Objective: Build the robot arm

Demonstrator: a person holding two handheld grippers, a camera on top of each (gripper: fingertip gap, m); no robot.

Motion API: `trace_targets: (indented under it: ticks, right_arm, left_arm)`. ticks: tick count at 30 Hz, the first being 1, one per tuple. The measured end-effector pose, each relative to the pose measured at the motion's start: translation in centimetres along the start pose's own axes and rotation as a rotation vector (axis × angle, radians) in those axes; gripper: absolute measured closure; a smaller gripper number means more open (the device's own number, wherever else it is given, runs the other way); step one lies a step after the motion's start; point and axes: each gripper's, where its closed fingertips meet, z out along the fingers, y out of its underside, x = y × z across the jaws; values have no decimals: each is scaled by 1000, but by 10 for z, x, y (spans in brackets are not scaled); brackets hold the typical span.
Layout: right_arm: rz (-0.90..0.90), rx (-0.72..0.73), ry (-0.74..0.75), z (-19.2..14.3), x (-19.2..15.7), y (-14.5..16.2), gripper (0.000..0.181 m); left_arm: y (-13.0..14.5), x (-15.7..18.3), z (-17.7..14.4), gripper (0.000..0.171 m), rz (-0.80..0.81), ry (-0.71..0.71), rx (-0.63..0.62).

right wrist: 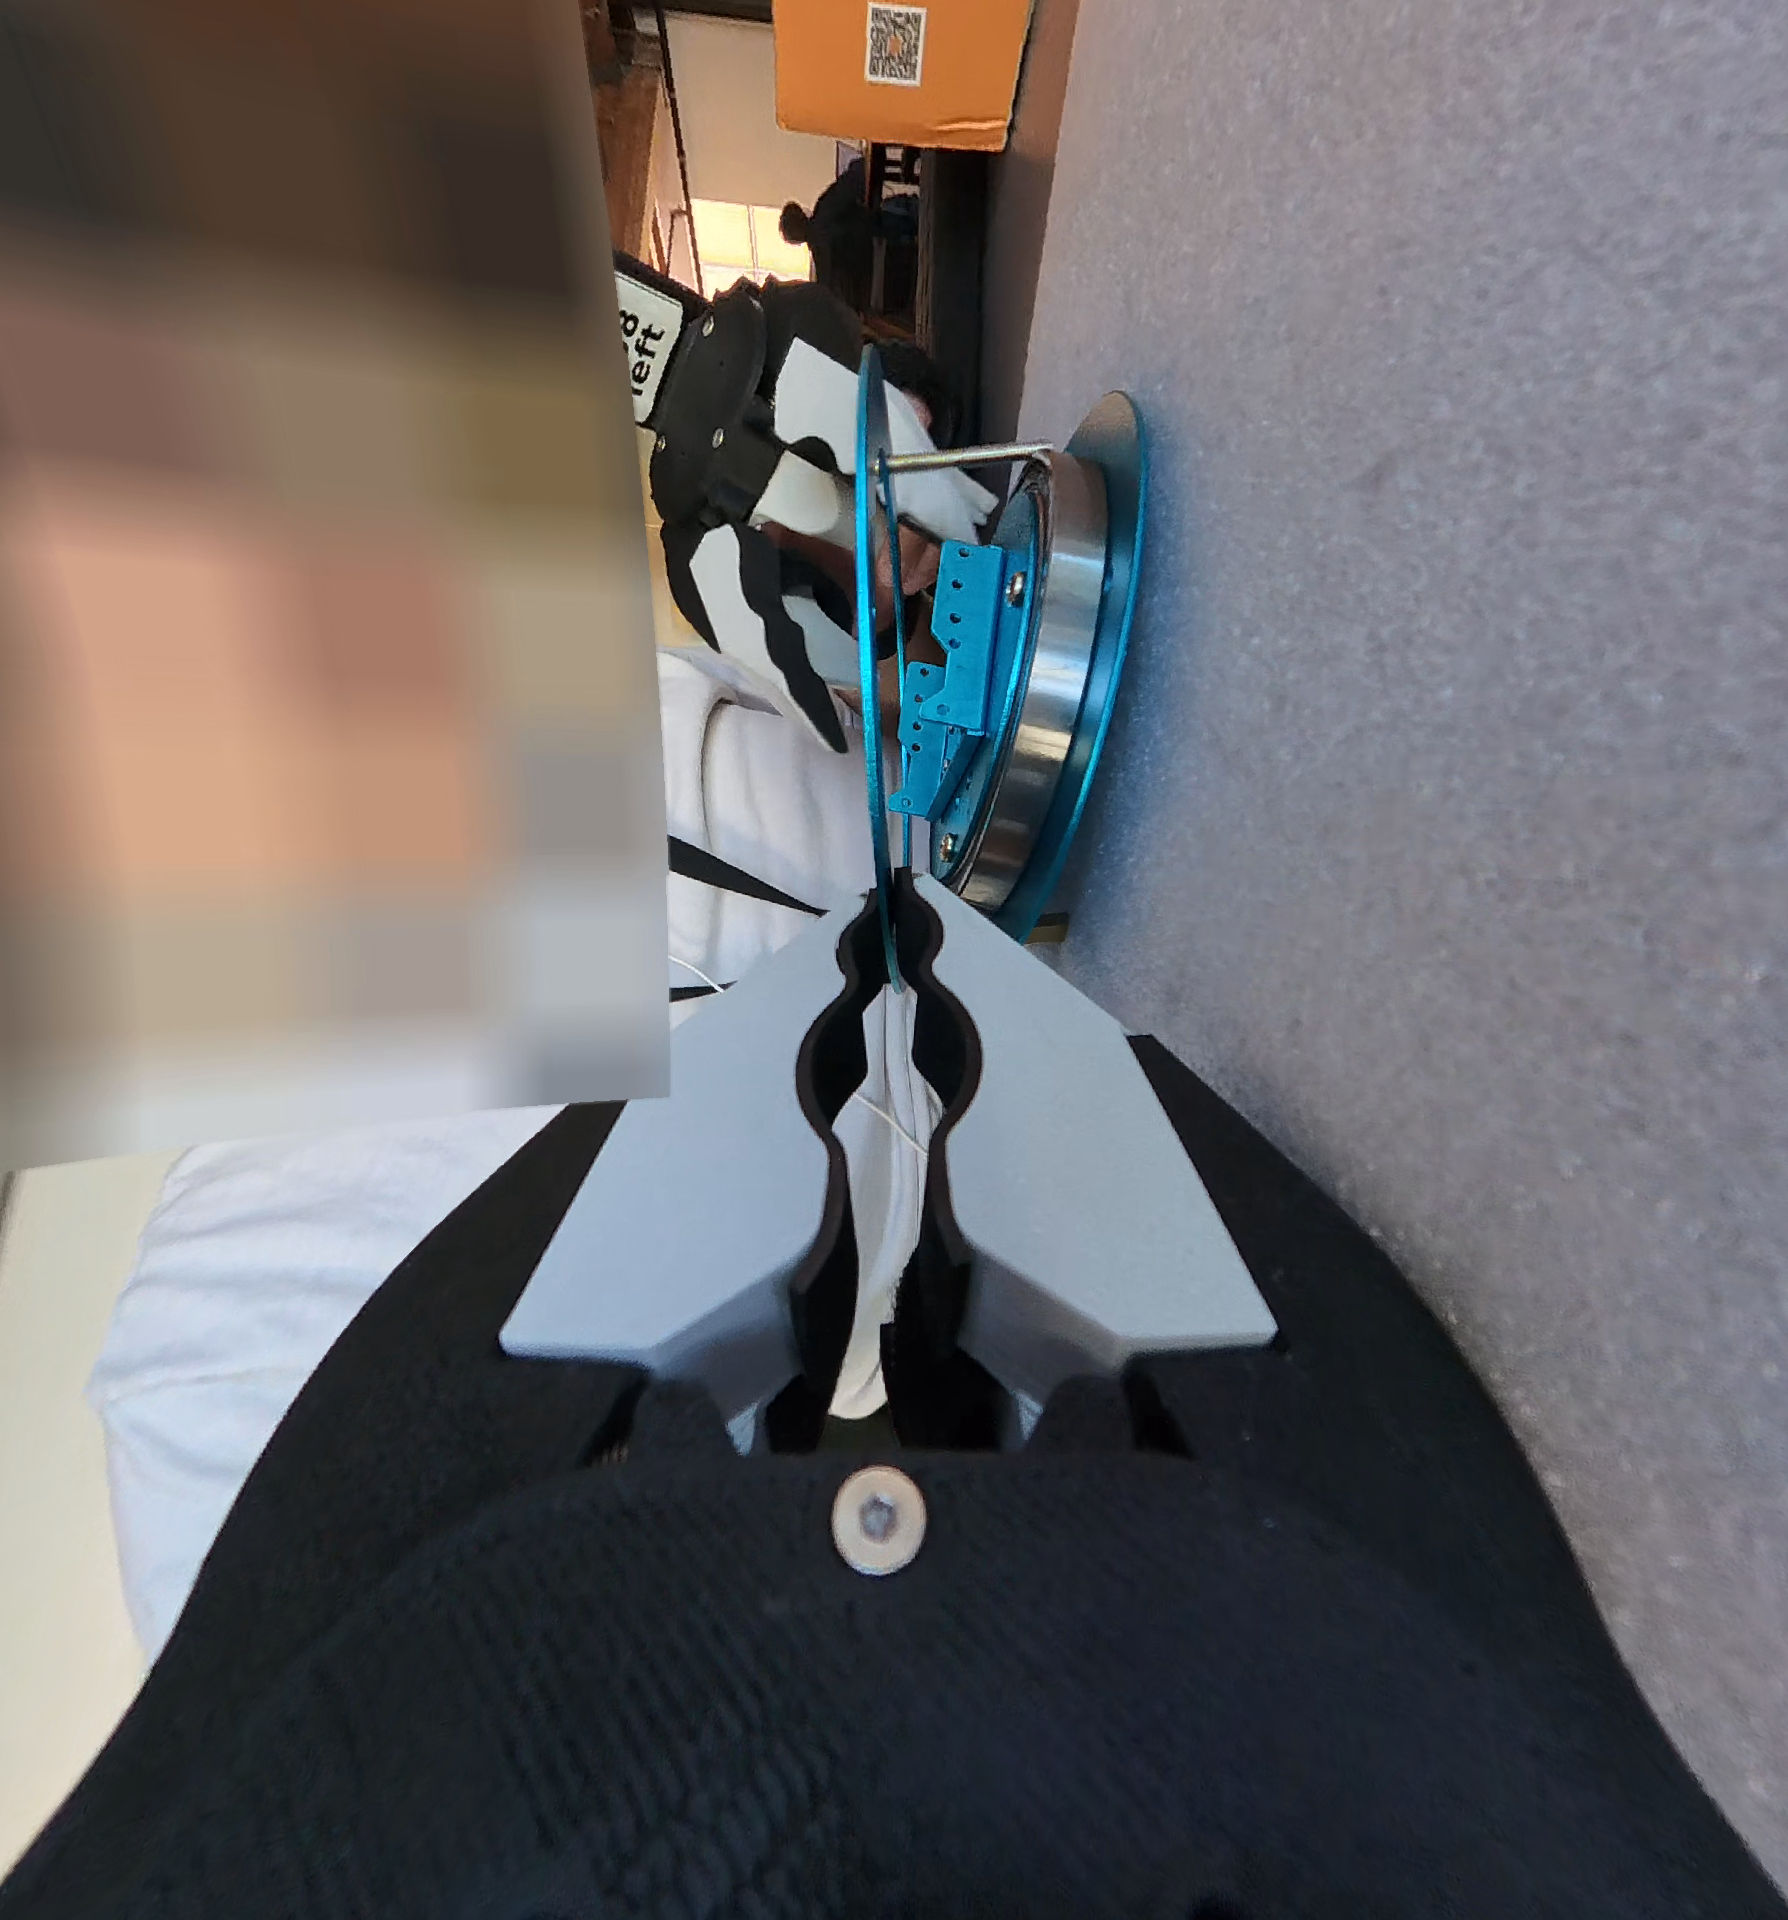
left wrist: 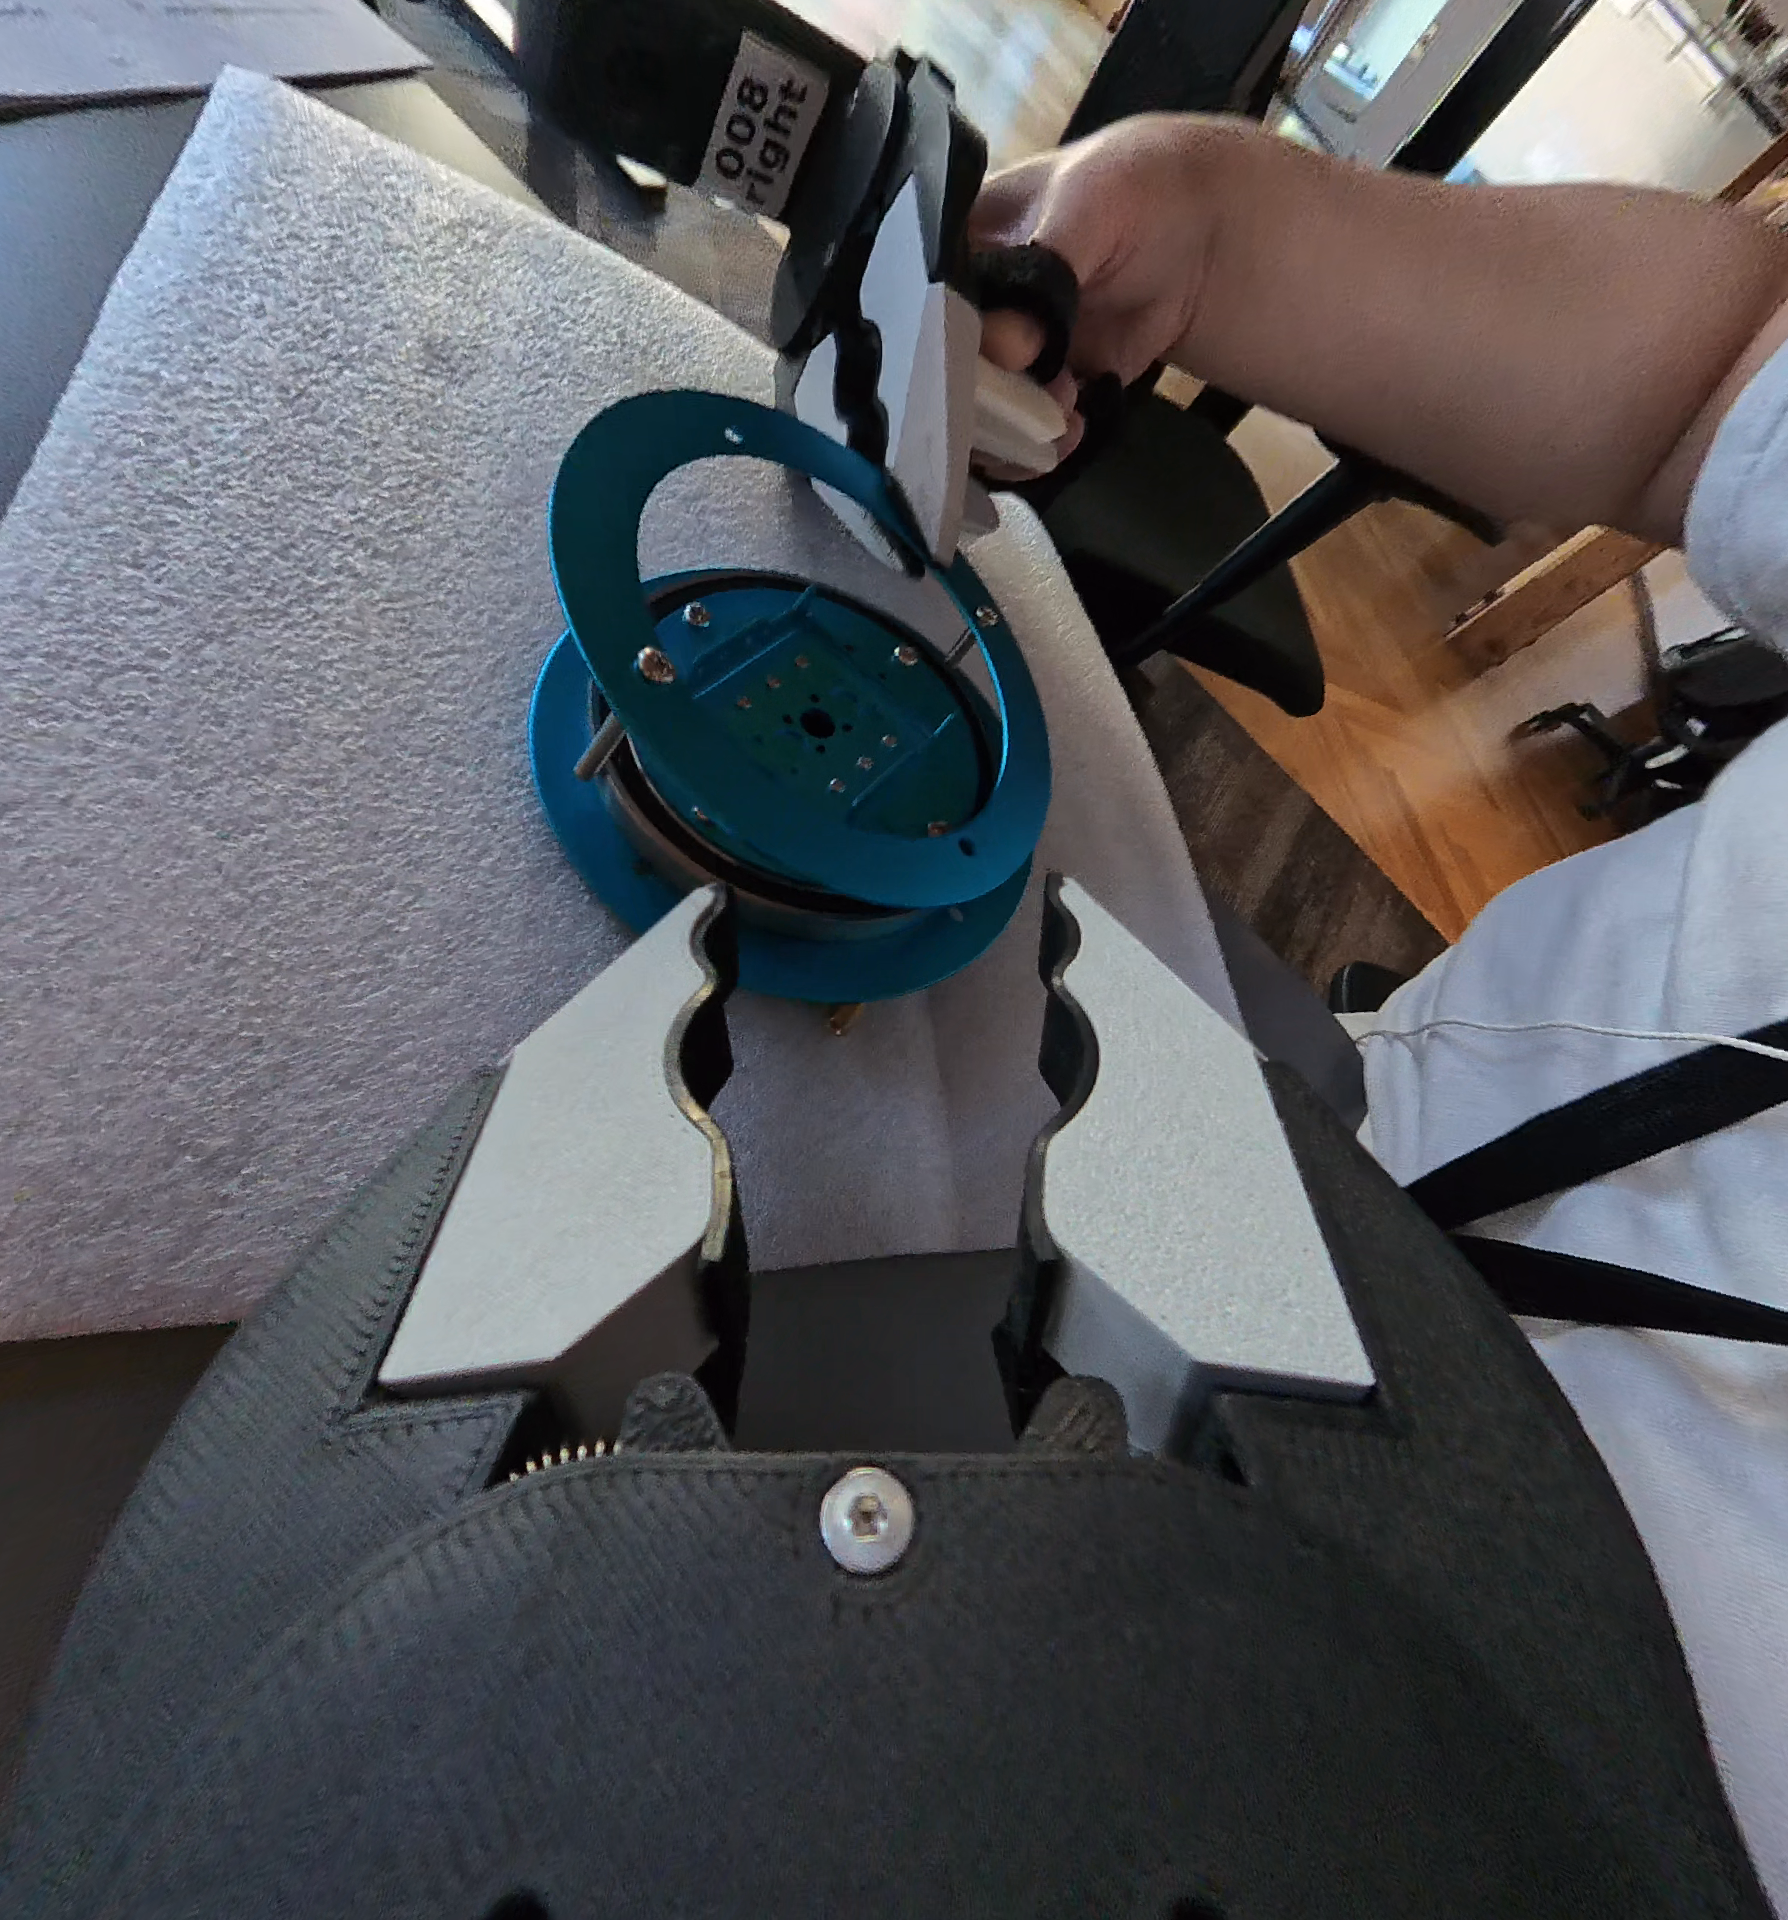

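- The right gripper is clenched on the edge of a thin blue ring, holding it tilted above the round blue base.
- The left gripper gapes, holding nothing, just beside the base's near rim, perhaps to steady it.
- The base sits on a grey foam pad, likely for cushioning.

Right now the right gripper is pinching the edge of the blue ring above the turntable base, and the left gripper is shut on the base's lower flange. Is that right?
Not quite. The left gripper is open, its fingers spread just short of the turntable base and gripping nothing, as the left wrist view shows. The rest holds: the right gripper is shut on the edge of the blue ring.
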Motion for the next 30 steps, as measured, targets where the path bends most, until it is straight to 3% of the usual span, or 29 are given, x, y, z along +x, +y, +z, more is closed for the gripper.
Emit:
trace_targets:
  ticks: [9, 16, 21, 23, 26, 30]
  right_arm:
    - [5, -19, 0, -1, 0, 2, 181]
    - [1, -40, 10, -1, 1, 4, 181]
    - [-11, -54, 1, -2, 0, 6, 181]
    - [-8, -54, 4, -2, 0, 6, 181]
    - [-26, -49, 5, -3, 0, 5, 177]
    - [-116, -53, 136, -14, 9, 1, 172]
  left_arm:
    - [5, -1, 10, 100, 37, -58, -33]
    - [1, -2, 9, 107, 54, -59, -14]
    - [-5, -1, 7, 123, 71, -62, 30]
    - [-4, -2, 9, 116, 44, -46, 17]
    - [-4, -2, 9, 120, 15, -26, 20]
    - [-3, -4, 9, 126, 12, -37, 16]
